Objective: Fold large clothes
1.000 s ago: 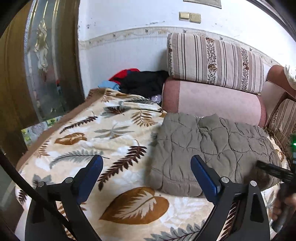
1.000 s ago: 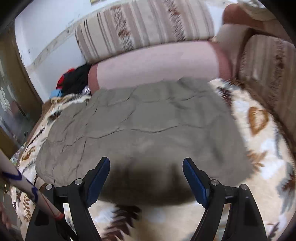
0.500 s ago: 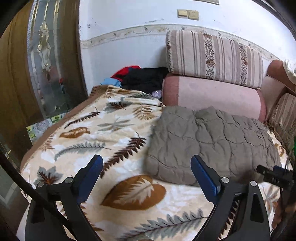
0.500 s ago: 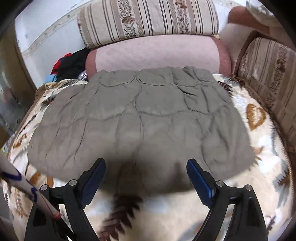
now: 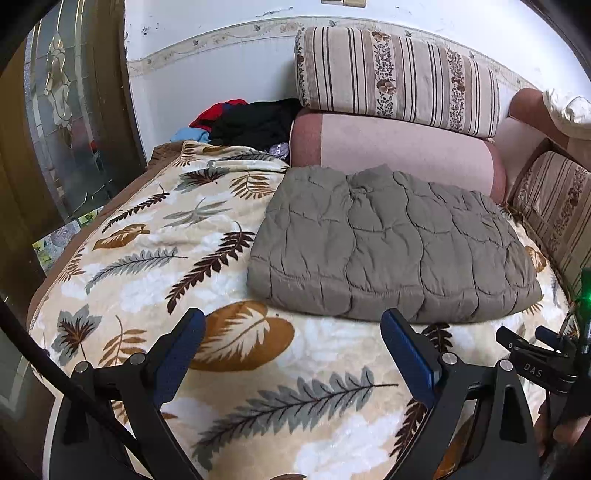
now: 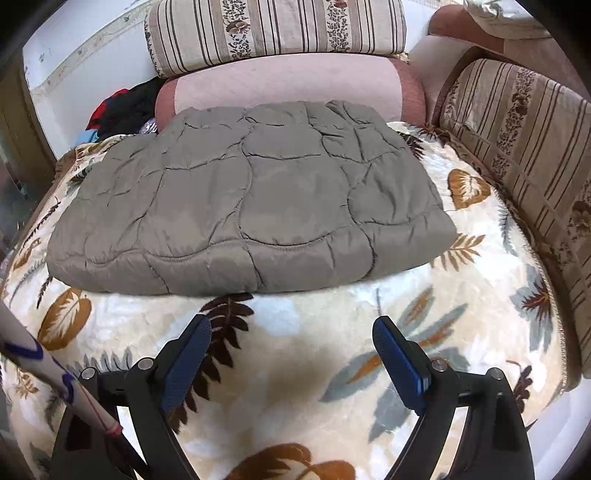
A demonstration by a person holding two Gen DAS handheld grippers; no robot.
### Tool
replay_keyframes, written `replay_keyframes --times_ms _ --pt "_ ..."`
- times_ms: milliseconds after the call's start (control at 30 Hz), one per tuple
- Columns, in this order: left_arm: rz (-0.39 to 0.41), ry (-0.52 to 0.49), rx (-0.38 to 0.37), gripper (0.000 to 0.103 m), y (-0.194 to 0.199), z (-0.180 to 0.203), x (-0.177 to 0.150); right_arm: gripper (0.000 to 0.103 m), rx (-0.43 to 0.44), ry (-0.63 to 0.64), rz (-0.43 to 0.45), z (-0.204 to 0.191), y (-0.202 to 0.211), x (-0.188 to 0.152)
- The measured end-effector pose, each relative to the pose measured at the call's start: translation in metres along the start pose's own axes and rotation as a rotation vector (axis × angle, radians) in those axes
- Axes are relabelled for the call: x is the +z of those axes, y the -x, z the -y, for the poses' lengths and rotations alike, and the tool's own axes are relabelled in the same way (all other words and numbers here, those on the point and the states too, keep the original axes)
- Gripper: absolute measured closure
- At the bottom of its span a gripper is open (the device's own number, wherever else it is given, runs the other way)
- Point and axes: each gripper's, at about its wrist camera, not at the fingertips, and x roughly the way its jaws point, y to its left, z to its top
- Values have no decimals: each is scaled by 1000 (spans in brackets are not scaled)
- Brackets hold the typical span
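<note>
Grey quilted jacket (image 6: pixel 251 206) lies folded beyond both wide-open, empty claws (image 5: pixel 291 354) (image 6: pixel 291 354).

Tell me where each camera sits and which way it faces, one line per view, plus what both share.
Left wrist: on the left gripper, jaws open, facing the blanket left of the jacket; the right gripper shows at its right edge.
Right wrist: on the right gripper, jaws open, facing the jacket squarely.
Shared: jacket, blanket, pink bolster, striped cushion, clothes pile.
</note>
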Motion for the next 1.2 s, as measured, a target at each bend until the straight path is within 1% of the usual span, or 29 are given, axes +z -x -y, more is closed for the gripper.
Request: replay_keyframes --times_ms 233,633,833,1200 --pt "-26 3 -30 8 0 1 -6 11 -14 20 13 -5 10 -7" --pt "-73 12 -32 8 -11 1 -13 11 -22 68 15 -22 14 -13" --pt "-90 12 -30 8 -16 1 -15 11 -35 81 15 -26 14 -16" --pt "-115 12 -49 8 -22 3 -19 11 -42 88 20 -30 14 -17"
